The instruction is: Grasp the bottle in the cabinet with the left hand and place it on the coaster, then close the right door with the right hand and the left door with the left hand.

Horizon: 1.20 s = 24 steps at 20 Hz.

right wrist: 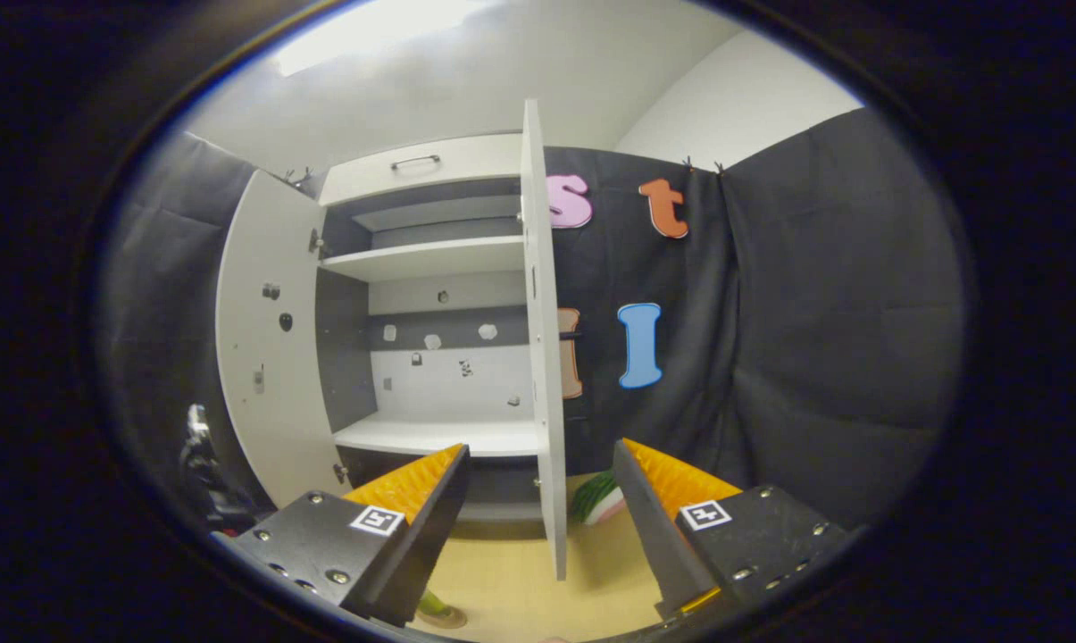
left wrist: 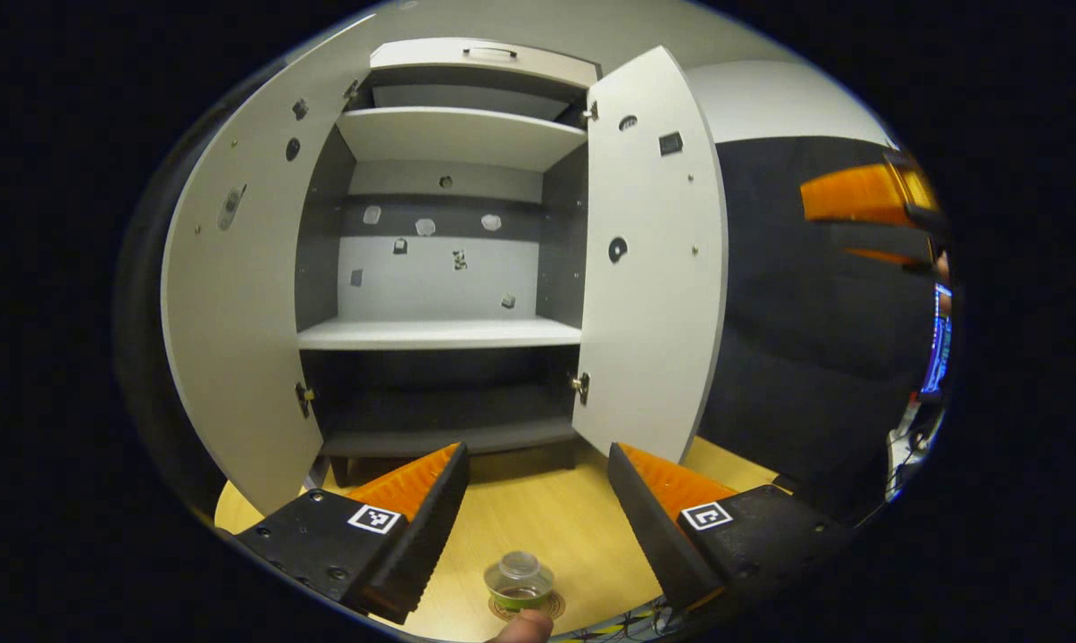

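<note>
Wood-grain counter (left wrist: 546,518), pale yellow, lower middle of the left gripper view. One bottle (left wrist: 520,580), small and green with a clear cap, stands upright on one round coaster (left wrist: 551,610) at the bottom edge of that view, below and between the two fingers of the left gripper (left wrist: 538,500). Fingers set wide apart, touching nothing; bottle free of both. A fingertip (left wrist: 524,628) of the person shows just under the bottle.

One cabinet (left wrist: 448,268), grey inside, centre of the left gripper view. Shelves counted: three pale boards, all bare. Small stickers dot the back panel. Doors: two, both swung open. Left door (left wrist: 243,304) fills the left side of the frame; right door (left wrist: 654,268) stands right of centre. One drawer front with a handle (left wrist: 490,52) tops the cabinet.

Right gripper view: right gripper (right wrist: 542,500) at the bottom, its two fingers wide apart and holding nothing. Right door seen edge-on (right wrist: 542,357) between them, running down the middle of the frame; whether it touches either finger cannot be told. One green-and-white object (right wrist: 598,500) lies on the counter behind that door, half hidden. Black cloth wall (right wrist: 814,339) covers the right half.
</note>
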### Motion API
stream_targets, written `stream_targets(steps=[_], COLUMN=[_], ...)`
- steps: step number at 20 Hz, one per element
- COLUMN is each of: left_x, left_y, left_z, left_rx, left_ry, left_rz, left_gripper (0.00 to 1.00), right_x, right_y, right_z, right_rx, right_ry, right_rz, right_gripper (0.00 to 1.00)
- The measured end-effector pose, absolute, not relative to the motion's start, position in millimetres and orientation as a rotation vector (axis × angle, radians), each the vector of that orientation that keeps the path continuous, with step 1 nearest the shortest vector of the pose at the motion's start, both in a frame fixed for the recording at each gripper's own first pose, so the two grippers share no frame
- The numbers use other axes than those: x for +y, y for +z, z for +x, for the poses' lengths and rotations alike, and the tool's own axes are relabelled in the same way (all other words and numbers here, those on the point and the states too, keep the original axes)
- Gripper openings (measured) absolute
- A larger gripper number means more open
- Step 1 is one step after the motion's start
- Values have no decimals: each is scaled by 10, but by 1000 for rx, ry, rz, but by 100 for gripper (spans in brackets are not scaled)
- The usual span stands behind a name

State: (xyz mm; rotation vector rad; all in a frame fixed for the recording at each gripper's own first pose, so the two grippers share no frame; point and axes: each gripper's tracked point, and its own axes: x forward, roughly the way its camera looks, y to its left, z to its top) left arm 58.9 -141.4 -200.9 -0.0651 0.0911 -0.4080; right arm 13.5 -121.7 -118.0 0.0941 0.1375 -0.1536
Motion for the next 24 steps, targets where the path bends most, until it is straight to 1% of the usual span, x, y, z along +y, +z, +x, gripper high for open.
stream_targets(steps=[1,2,3,4,5,6,7,8,9,10,11,12,13,16,17,18,19,20,21,22,24], left_x=[-1354,-1299,-1269,-1238,-1170,-1076,-974,-882,-776,-690,-594,-525,-470,-233,-149,-67,-2,32,86,144,246], left_y=[-1798,-1621,-1441,-1294,-1142,-1036,-952,-887,-818,-790,-748,-689,-615,-458,-435,-428,-399,-385,-369,-362,-356], left_z=[607,627,629,626,622,623,626,642,668,693,709,705,707,723,731,737,728,703,672,663,610], left_rx=[70,48,29,14,-1,-10,-4,-1,7,24,36,42,38,21,22,26,25,28,27,30,32], left_ry=[-396,-385,-389,-392,-384,-372,-352,-330,-305,-284,-263,-252,-251,-213,-192,-169,-156,-149,-140,-131,-114], left_rz=[-76,-93,-105,-115,-125,-125,-119,-115,-111,-100,-91,-89,-91,-52,-27,-6,4,11,11,11,5], left_gripper=[98,98,98,98,98,97,96,96,96,96,96,96,96,96,96,96,96,96,96,96,96], right_x=[-1304,-1386,-1463,-1533,-1620,-1689,-1775,-1893,-2026,-2141,-2227,-2302,-2399,-2615,-2667,-2722,-2781,-2823,-2882,-2971,-3034], right_y=[-1159,-1162,-1170,-1184,-1193,-1208,-1229,-1246,-1260,-1276,-1281,-1282,-1261,-1141,-1113,-1083,-1046,-1063,-1090,-1086,-1100], right_z=[167,186,200,213,221,223,234,236,258,289,320,364,441,719,833,947,1072,1185,1264,1312,1430], right_rx=[135,136,138,142,142,147,154,162,172,179,180,179,176,159,160,153,147,154,164,160,173], right_ry=[-171,-184,-194,-202,-210,-210,-212,-224,-241,-252,-258,-263,-275,-299,-297,-295,-290,-276,-277,-285,-272], right_rz=[102,108,109,103,93,77,54,30,12,1,-2,-1,-1,14,11,2,-5,-2,8,28,62], right_gripper=[96,93,94,97,94,97,94,97,97,93,97,94,96,97,97,94,96,94,96,94,94])
